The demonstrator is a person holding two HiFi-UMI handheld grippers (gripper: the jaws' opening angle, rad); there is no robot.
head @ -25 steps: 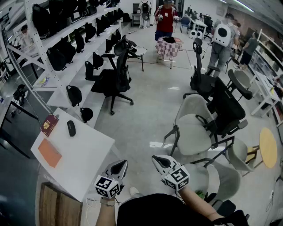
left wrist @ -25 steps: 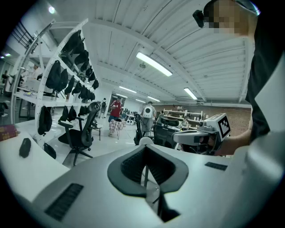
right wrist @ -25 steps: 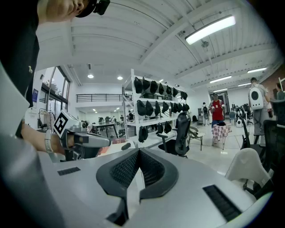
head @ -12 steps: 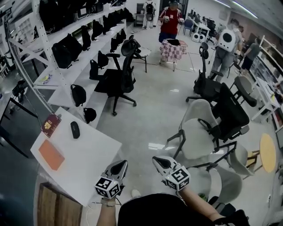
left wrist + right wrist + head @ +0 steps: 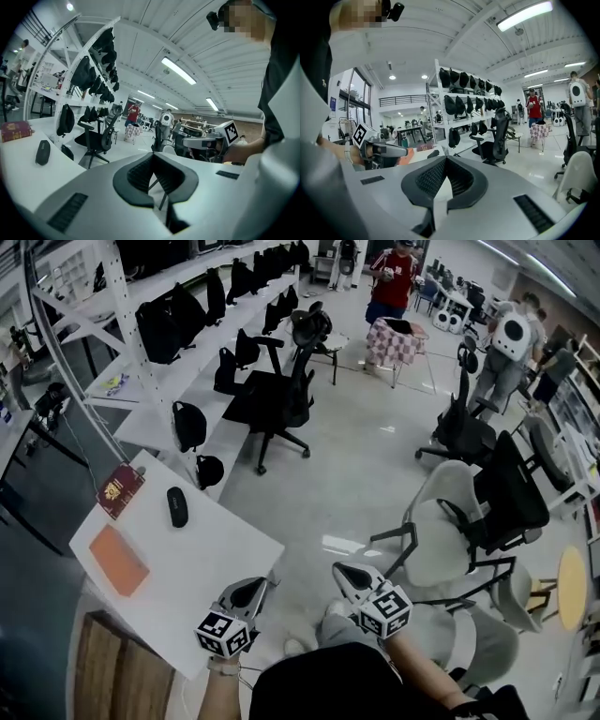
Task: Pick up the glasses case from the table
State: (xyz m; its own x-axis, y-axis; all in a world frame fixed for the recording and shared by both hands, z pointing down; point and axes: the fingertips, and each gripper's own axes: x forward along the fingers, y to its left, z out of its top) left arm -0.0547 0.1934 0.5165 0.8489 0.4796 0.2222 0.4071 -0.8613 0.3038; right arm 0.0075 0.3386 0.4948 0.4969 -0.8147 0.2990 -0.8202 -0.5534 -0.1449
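Note:
The glasses case (image 5: 177, 506) is a small black oval lying near the far edge of the white table (image 5: 216, 559) at the left of the head view. In the left gripper view the glasses case (image 5: 42, 152) lies far off at the left on the table top. My left gripper (image 5: 253, 587) hovers over the table's near right corner, well short of the case, shut and empty. Right of the table, above the floor, my right gripper (image 5: 340, 571) is shut on nothing. Both jaw pairs, the left gripper (image 5: 154, 176) and the right gripper (image 5: 446, 177), meet with no gap.
A red booklet (image 5: 120, 490) and an orange flat card (image 5: 118, 560) also lie on the table. White shelving (image 5: 159, 381) with black bags runs behind it. Office chairs (image 5: 281, 399) stand on the floor; grey chairs (image 5: 441, 531) crowd the right. People stand far back.
The whole head view has advanced: the table and the case now sit closer and further right in the picture. Both grippers came forward with it and stayed shut.

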